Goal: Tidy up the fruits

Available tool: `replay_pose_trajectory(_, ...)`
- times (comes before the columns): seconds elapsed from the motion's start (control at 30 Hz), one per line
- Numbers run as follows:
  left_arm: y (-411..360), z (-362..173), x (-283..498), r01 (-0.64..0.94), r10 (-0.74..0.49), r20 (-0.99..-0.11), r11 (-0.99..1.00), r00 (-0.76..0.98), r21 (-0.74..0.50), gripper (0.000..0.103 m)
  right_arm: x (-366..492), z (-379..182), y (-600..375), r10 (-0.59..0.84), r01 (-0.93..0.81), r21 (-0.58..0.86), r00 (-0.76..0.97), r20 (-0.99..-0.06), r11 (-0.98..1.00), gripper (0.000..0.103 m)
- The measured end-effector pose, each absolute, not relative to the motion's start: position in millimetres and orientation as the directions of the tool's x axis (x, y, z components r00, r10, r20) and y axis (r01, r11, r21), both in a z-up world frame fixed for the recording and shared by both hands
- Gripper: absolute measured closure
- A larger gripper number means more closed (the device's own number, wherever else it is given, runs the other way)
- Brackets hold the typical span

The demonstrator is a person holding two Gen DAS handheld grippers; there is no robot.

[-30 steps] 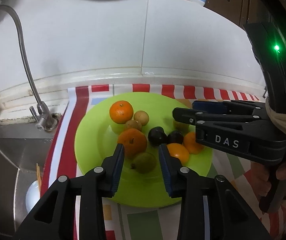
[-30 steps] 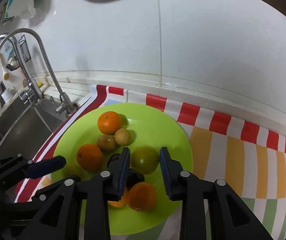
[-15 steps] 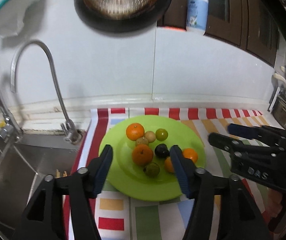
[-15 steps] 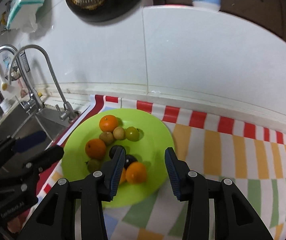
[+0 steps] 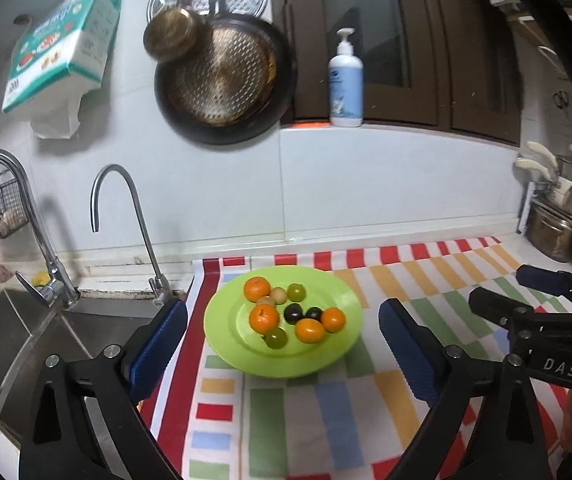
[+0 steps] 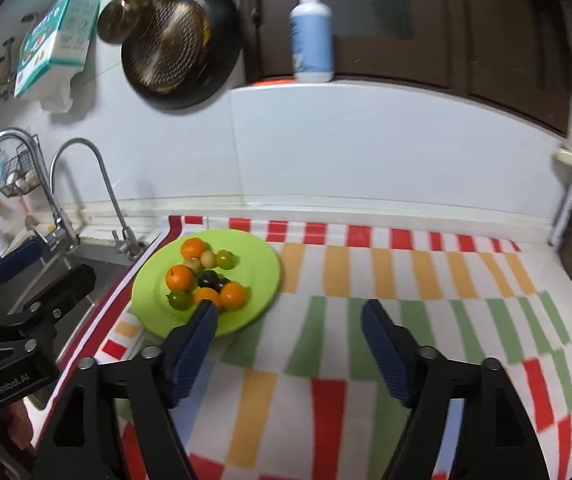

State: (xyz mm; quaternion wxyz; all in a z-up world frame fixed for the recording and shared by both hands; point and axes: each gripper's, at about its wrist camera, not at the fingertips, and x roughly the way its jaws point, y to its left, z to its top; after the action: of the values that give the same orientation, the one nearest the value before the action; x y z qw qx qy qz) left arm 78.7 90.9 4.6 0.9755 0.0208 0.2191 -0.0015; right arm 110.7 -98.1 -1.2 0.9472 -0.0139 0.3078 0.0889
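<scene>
Both grippers have pulled back and up from the fruit, so the round bright green plate now looks smaller and farther away than a moment ago. Their jaws have also spread much wider.

The left gripper hangs above the striped cloth on the counter with its jaws wide apart and nothing between them. The right gripper is the same, wide apart and holding nothing, out over the cloth to the right of the plate.

All the fruit sits on the plate near the steel sink. At the back is a small orange tangerine, with a little tan fruit and a green fruit just beside it. In the middle is a bigger orange tangerine next to two dark purple plums. At the front are two more orange tangerines and another green fruit. The fruits are bunched close, many touching.

A black frying pan hangs on the wall.
</scene>
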Motion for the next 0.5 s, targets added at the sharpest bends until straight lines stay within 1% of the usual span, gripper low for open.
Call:
replay_pose_trajectory(0.1, 81, 9, 61, 0.02, 0.0, -0.417, 0.999, 0.909, 0.045, 0.003, 88, 7, -108, 0.137, -0.154, 0.017, 0.815, -0.564, 0.988, 0.024)
replay_pose_trajectory(0.2, 74, 15, 41, 0.028, -0.011, -0.403, 0.999, 0.915, 0.037, 0.0, 65, 14, -118, 0.121, -0.134, 0.015, 0.832, -0.542, 0.991, 0.023)
replay_pose_trajectory(0.5, 58, 27, -13, 0.039, -0.022, -0.385, 0.999, 0.923, 0.036, 0.0, 3, 32, -135, 0.091, -0.105, 0.0, 0.857, -0.508, 0.994, 0.023)
